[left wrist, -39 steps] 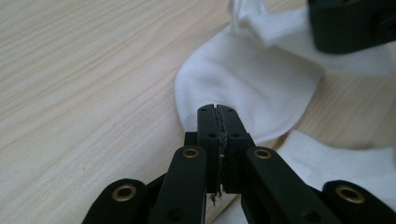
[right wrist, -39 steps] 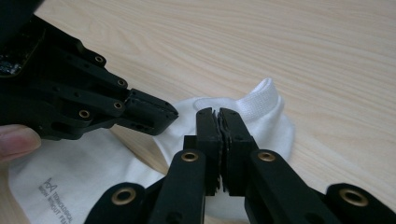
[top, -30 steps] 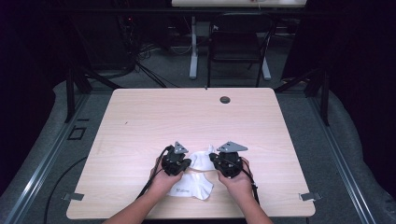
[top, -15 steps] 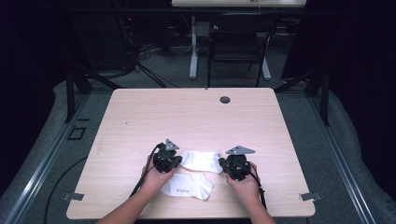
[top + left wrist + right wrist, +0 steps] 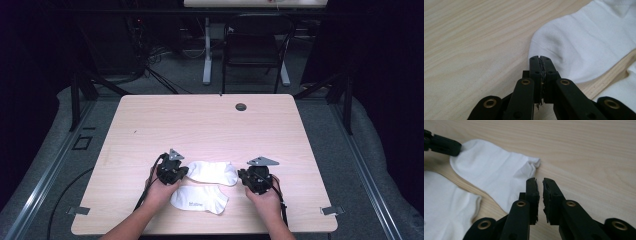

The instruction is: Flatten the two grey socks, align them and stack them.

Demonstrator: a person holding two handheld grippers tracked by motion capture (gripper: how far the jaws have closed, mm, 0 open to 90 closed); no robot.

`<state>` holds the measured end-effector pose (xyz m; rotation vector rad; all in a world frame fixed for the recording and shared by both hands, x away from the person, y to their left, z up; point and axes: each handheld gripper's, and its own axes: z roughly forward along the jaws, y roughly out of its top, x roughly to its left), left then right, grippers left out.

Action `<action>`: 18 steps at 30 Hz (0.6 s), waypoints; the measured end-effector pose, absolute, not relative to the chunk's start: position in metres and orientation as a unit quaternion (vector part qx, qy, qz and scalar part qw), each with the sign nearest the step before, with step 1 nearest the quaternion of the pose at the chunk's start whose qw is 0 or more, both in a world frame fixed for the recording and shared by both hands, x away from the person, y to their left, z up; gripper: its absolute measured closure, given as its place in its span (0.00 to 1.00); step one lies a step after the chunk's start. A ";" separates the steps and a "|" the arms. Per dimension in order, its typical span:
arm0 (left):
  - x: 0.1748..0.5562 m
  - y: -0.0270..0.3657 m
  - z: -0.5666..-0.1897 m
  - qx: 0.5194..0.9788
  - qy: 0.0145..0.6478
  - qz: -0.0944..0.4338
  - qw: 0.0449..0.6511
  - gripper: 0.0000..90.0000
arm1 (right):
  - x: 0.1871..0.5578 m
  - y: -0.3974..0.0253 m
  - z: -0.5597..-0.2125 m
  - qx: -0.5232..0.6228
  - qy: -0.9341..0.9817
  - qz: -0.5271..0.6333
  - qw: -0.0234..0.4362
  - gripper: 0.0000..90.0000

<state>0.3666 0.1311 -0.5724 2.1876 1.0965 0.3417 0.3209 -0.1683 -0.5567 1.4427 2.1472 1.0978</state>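
Since half a second ago: my right gripper (image 5: 241, 176) has drawn slightly rightward off the upper sock (image 5: 212, 172); my left gripper (image 5: 184, 172) sits a little farther right, at that sock's left end.

Item 1, left gripper: jaws pressed together. In the left gripper view the tips meet at the rounded edge of the upper sock (image 5: 584, 42); whether fabric is pinched between them I cannot tell.

Item 2, right gripper (image 5: 539, 182): jaws slightly parted, a narrow gap between the pads, holding nothing; the tips sit just beside the crumpled end of the upper sock (image 5: 496, 172).

Item 3, upper sock: white, lying flat, crosswise between my two grippers near the front of the table (image 5: 200, 125).

Item 4, lower sock (image 5: 199, 199): white, small printed mark, just in front of the upper one, apart from it by a thin strip of wood.

Handling, by my judgement: light, limp, stretchy knit; not fragile, not slippery, but it folds and drags. Best taken by a pinch at an end or hem.

Surface: pale wood-grain tabletop, smooth, with a dark grommet (image 5: 241, 106) at the far edge.

Room: dim, with grey floor, a black chair (image 5: 255, 47) and cables beyond the table.
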 end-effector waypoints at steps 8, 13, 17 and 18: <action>0.367 0.133 -0.573 0.835 0.418 0.130 0.334 0.98 | 0.326 -0.140 -0.552 0.455 0.773 0.414 0.155 0.93; 0.366 0.134 -0.573 0.836 0.415 0.130 0.334 0.98 | 0.338 -0.129 -0.569 0.455 0.794 0.362 0.177 0.93; 0.366 0.137 -0.574 0.835 0.415 0.131 0.336 0.98 | 0.343 -0.138 -0.577 0.477 0.787 0.352 0.170 0.94; 0.366 0.138 -0.574 0.834 0.416 0.131 0.337 0.98 | 0.343 -0.140 -0.578 0.483 0.784 0.352 0.168 0.95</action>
